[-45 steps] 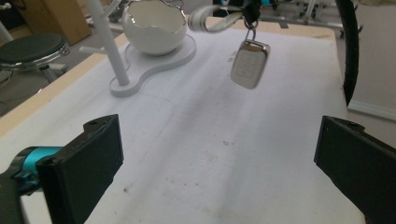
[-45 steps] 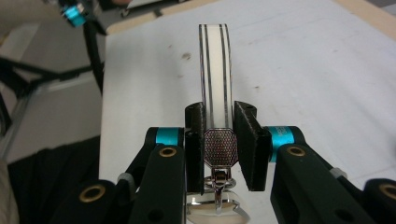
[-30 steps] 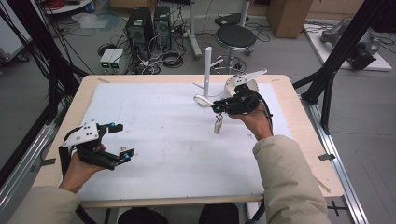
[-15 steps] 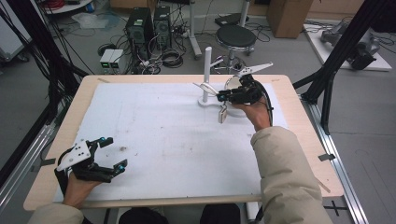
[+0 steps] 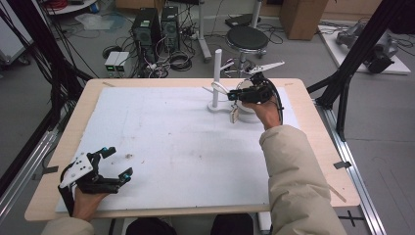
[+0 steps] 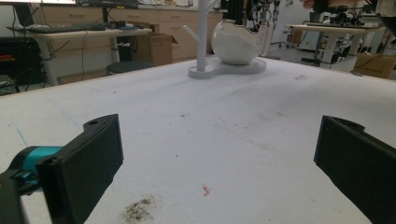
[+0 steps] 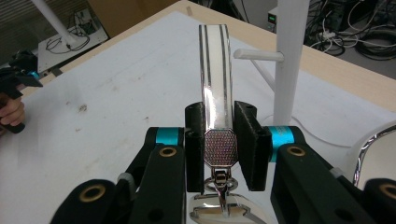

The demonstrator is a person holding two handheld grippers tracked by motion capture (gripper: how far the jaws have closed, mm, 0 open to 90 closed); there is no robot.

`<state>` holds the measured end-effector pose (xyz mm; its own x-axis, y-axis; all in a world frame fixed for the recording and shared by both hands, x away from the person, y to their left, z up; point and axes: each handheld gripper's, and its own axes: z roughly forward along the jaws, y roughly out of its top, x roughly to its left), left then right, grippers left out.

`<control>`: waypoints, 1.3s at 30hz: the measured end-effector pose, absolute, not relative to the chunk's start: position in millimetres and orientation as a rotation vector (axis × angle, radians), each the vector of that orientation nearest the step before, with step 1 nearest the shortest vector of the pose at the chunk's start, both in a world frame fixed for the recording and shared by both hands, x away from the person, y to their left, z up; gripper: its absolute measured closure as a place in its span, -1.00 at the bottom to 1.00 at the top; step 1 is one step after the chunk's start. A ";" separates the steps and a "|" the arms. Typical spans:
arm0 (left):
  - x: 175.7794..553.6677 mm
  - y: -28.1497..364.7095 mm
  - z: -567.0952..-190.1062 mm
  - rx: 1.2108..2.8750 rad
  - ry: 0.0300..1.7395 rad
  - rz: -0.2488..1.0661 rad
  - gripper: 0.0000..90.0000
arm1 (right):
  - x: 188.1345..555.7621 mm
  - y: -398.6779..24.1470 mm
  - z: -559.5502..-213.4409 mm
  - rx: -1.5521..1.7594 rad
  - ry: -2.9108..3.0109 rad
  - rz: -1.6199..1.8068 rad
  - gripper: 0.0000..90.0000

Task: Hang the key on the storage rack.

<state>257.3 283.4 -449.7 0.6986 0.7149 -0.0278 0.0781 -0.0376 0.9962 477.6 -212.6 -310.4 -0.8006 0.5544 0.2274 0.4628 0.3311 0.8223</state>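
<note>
My right gripper [image 5: 234, 96] is shut on a white band with silver stripes [image 7: 214, 79], and a small metal charm [image 7: 219, 184] dangles under the jaws. It hovers beside the white peg stand [image 5: 217, 73], whose post [image 7: 290, 60] and side peg [image 7: 258, 54] rise just beyond the band. A white egg-shaped shell [image 6: 233, 44] sits on the stand's base [image 6: 205, 72]. My left gripper [image 5: 116, 162] rests low at the table's near left corner, open, with nothing between its fingers [image 6: 88, 163].
A white mat [image 5: 166, 142] covers the wooden table [image 5: 313, 147]. Small dark smudges [image 6: 137, 210] mark the mat near my left gripper. A stool [image 5: 247, 36], computer towers [image 5: 147, 24] and cables stand on the floor beyond the far edge.
My left gripper has sunk toward the near left corner of the table. My right gripper has carried the band a little farther back, closer to the stand.
</note>
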 end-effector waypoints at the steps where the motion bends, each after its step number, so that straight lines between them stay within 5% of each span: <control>1: 257.3 283.4 -449.7 1.545 0.674 0.581 -0.96 | 478.9 -212.8 -311.4 0.959 2.484 1.490 0.66; 39: 251.2 286.0 -452.3 1.485 0.663 0.632 -0.96 | 502.5 -215.9 -336.0 1.087 2.485 1.564 0.66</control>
<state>251.2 286.0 -452.3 0.6769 0.7360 -0.0125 0.0227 -0.0039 0.9997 502.5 -215.9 -336.0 -0.7589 0.5565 0.3381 0.5456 0.2600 0.7967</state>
